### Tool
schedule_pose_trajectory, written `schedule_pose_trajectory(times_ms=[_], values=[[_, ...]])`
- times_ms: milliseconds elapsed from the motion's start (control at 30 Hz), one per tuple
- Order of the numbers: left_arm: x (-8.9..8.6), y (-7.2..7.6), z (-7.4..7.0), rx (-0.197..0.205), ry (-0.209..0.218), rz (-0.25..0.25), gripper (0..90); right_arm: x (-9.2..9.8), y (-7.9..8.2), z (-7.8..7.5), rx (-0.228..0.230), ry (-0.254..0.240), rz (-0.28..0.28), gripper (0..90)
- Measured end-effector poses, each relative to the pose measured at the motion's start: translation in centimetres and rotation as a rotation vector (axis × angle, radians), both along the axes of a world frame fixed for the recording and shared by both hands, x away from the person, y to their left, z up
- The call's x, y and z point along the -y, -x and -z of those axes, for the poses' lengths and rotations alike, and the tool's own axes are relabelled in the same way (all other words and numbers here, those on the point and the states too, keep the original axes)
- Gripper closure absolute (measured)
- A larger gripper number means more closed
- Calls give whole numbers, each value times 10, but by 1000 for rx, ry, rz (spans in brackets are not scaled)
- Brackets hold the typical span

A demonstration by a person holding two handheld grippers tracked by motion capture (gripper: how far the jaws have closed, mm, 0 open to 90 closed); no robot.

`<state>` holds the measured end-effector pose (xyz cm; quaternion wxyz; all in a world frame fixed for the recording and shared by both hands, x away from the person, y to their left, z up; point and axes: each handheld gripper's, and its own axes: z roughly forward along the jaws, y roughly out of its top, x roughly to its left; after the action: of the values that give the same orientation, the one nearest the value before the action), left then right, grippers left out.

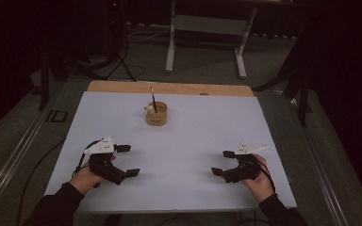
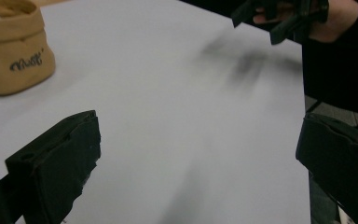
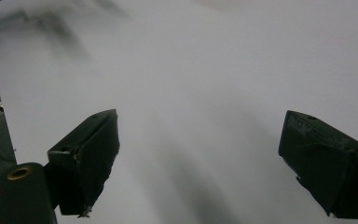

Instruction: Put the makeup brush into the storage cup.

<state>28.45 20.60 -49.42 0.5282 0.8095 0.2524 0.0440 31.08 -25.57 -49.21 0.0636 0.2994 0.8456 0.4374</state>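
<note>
A small tan pot point(image 1: 156, 114) stands on the white table sheet point(image 1: 184, 136) toward the back middle, with a dark thin stick point(image 1: 153, 100) standing up in it and something pale at its rim. The same tan pot point(image 2: 14, 51) sits at the upper left of the left gripper view. My left gripper point(image 1: 127, 160) is held at the front left, open and empty, well short of the pot. My right gripper point(image 1: 222, 163) is at the front right, open and empty too. Wide apart stand the jaws of each, with only bare sheet between them.
A strip of wooden tabletop point(image 1: 169, 87) shows beyond the white sheet. Behind it on the dark floor stand a white table frame point(image 1: 207, 28) and a tripod point(image 1: 120, 52). The other hand and its gripper point(image 2: 284, 21) appear far off in the left gripper view.
</note>
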Motion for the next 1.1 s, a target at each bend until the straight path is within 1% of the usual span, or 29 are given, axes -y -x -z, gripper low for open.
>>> schedule_pose_trajectory(times_ms=[33,100,133,200,333,367,467,600,633,733,800,900,967,1000,1067,1100], values=[[-1,2,2,-2,-10,-1,0,1,1,0,3,-2,-6,121],[-4,5,4,-9,-13,2,0,2,2,0,11,3,-7,121],[-4,6,5,-7,-15,5,0,2,2,1,12,-4,-11,121],[-6,9,7,3,-18,5,0,4,3,1,16,-3,-9,121],[-11,11,9,0,-15,-10,0,7,4,2,21,-12,-15,121],[-13,12,11,-7,-16,-18,0,8,4,3,14,-13,-17,121],[-18,15,13,-5,-15,-24,0,11,5,3,25,-16,-16,121],[-23,20,18,-5,-20,-34,0,11,6,5,29,-10,-26,121],[-24,21,19,-12,-23,-37,0,11,6,6,27,-13,-29,121],[-30,24,20,-3,-31,-51,0,12,6,7,38,-12,-41,121],[-35,25,20,4,-10,-74,0,13,6,7,45,-18,-43,121],[-40,26,20,17,-10,-94,0,13,6,8,45,-20,-46,122],[-42,27,21,15,-3,-104,0,14,6,9,43,-22,-47,122],[-43,28,22,12,-9,-113,0,14,6,9,44,-21,-45,122],[-42,27,25,5,-7,-116,0,14,5,10,39,-27,-44,122],[-42,27,26,-1,-13,-112,0,14,5,10,40,-25,-42,122]])
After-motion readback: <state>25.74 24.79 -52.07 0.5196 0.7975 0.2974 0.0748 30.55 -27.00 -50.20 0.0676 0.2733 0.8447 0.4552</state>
